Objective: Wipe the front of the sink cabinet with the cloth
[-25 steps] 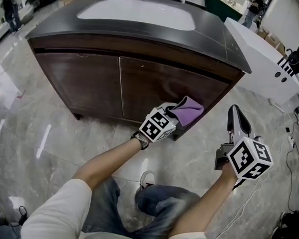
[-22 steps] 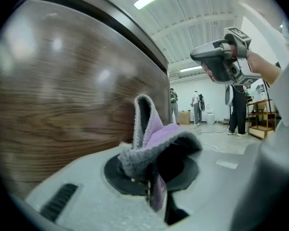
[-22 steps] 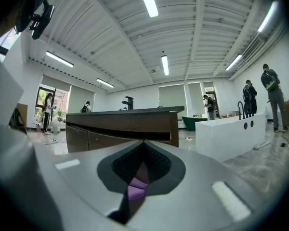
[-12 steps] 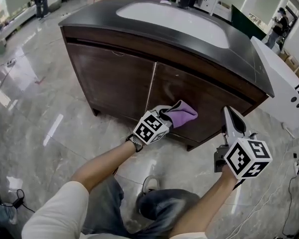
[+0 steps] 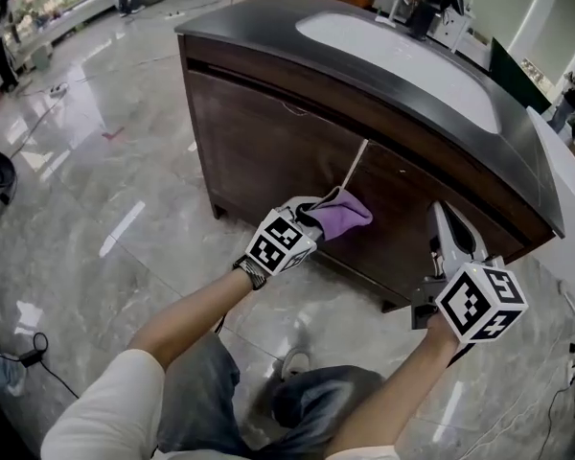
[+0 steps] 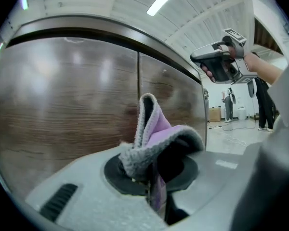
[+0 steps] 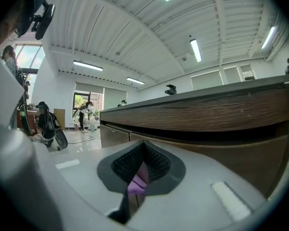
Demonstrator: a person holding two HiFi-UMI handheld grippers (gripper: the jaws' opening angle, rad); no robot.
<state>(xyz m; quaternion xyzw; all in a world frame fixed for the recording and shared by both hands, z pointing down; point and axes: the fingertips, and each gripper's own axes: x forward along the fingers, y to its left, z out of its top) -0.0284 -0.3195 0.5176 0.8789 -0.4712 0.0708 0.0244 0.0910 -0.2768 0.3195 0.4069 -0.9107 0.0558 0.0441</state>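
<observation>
Left gripper clamps cloth, centre frame | cabinet front straight ahead of jaws (contact unclear) | right gripper closed, empty, lower right.

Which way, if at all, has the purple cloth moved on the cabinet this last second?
Yes, leftward: held by the left gripper, the cloth went from the right door's lower outer corner to the seam between the doors.

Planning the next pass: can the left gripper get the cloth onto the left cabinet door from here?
Probably yes. The left gripper holds the purple cloth at the door seam, and nothing stands before the left door.
</observation>
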